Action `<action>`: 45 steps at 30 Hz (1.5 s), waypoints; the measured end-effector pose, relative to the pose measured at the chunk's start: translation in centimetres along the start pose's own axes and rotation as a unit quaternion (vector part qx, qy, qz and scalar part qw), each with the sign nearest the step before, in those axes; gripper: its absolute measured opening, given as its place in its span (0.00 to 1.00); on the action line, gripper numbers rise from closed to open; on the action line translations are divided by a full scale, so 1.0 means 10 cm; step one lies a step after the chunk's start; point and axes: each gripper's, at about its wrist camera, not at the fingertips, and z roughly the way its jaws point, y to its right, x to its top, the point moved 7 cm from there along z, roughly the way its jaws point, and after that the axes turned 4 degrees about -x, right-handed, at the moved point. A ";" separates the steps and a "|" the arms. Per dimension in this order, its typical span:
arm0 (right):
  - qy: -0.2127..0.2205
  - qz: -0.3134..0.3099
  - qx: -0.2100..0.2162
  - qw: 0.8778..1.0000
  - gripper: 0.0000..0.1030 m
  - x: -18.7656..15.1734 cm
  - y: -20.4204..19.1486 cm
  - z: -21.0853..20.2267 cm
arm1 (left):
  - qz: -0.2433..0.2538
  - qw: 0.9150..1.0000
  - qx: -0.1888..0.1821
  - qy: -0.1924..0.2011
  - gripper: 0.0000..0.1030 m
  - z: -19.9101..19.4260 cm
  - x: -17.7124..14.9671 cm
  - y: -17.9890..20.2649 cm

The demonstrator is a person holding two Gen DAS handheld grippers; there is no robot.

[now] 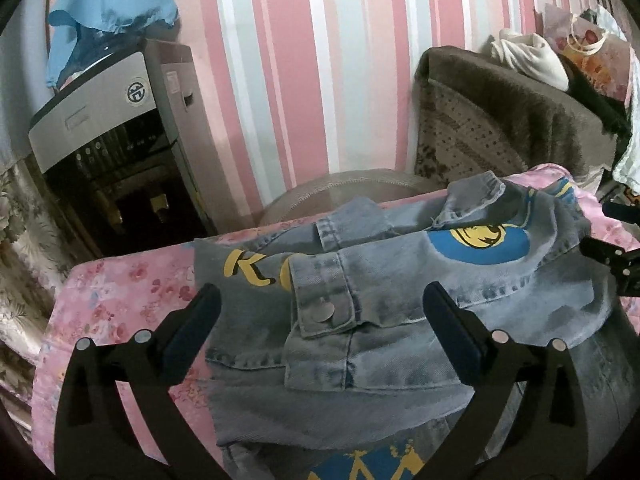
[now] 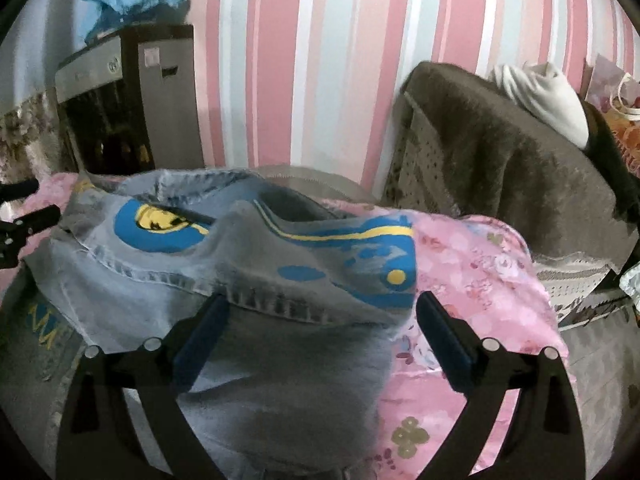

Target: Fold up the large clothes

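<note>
A light-blue denim jacket [image 1: 400, 280] with blue and yellow prints lies partly folded on a pink floral cover [image 1: 120, 300]. A sleeve cuff with a metal button [image 1: 326, 308] is laid across its middle. My left gripper [image 1: 320, 296] hangs just above that cuff, jaws wide apart and gripping nothing. In the right wrist view the jacket [image 2: 280, 280] ends at a seamed edge, with the pink cover [image 2: 472, 280] bare to the right. My right gripper [image 2: 323, 300] stands open over that edge, with denim beneath it and nothing pinched. Each gripper's tip shows at the edge of the other view.
A grey water dispenser [image 1: 112, 140] with a blue cloth [image 1: 108, 4] on its bottle stands at the back left. A brown fur-covered armchair [image 1: 520, 112] holding a white bundle [image 1: 528, 56] and bags is at the back right. A pink striped wall lies behind.
</note>
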 end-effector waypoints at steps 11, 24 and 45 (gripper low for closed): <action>-0.095 -0.028 -0.025 0.995 0.98 -0.05 -0.17 0.82 | 0.065 0.987 0.117 -0.091 0.97 0.65 -0.28 -0.11; -0.085 0.019 0.003 0.996 0.98 -0.37 0.12 0.47 | -0.006 0.994 0.084 -0.073 0.97 0.42 -0.40 -0.42; -0.017 0.072 0.071 0.995 0.98 -1.01 0.30 -0.73 | -0.066 0.996 0.050 0.013 0.97 -0.87 -1.06 -0.87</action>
